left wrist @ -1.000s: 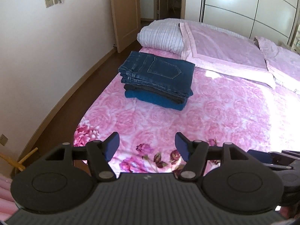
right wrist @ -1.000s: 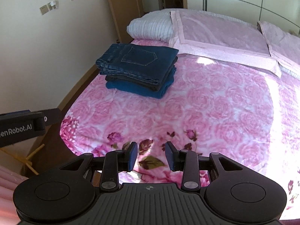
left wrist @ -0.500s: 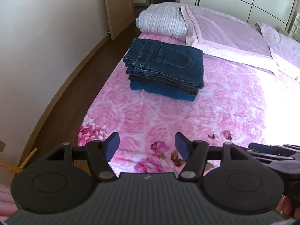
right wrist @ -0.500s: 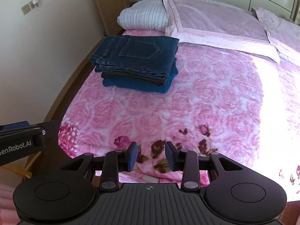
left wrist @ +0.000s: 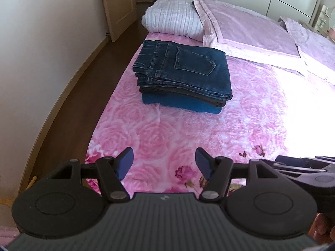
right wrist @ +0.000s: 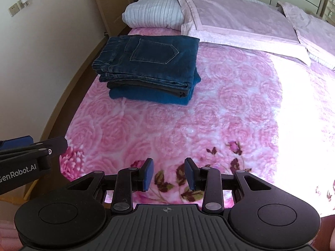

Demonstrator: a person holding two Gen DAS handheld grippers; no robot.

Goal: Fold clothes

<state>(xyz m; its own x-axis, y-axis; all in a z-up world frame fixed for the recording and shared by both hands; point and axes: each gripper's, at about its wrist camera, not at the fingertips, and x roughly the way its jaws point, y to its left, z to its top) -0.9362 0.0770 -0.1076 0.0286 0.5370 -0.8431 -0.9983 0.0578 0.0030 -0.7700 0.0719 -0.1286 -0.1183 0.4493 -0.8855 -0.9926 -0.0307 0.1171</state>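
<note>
A stack of folded clothes [left wrist: 184,75] lies on the pink rose bedspread [left wrist: 209,138], with dark blue jeans [right wrist: 150,60] on top, a dark garment under them and a blue one at the bottom. My left gripper [left wrist: 164,163] is open and empty, above the bed's near edge and short of the stack. My right gripper [right wrist: 169,173] is open with a narrower gap, also empty, above the near part of the bedspread. The stack also shows in the right wrist view [right wrist: 146,96]. The left gripper's body shows at the left of the right wrist view [right wrist: 31,156].
A striped white pillow [left wrist: 173,21] and a pink quilt [left wrist: 247,33] lie at the head of the bed. A wall [left wrist: 41,41], wooden floor [left wrist: 79,96] and door [left wrist: 119,4] are on the left. Strong sunlight washes out the bed's right side [right wrist: 303,125].
Both grippers have moved forward over the bed toward the folded stack, which now looks closer. Jaw openings look unchanged.
</note>
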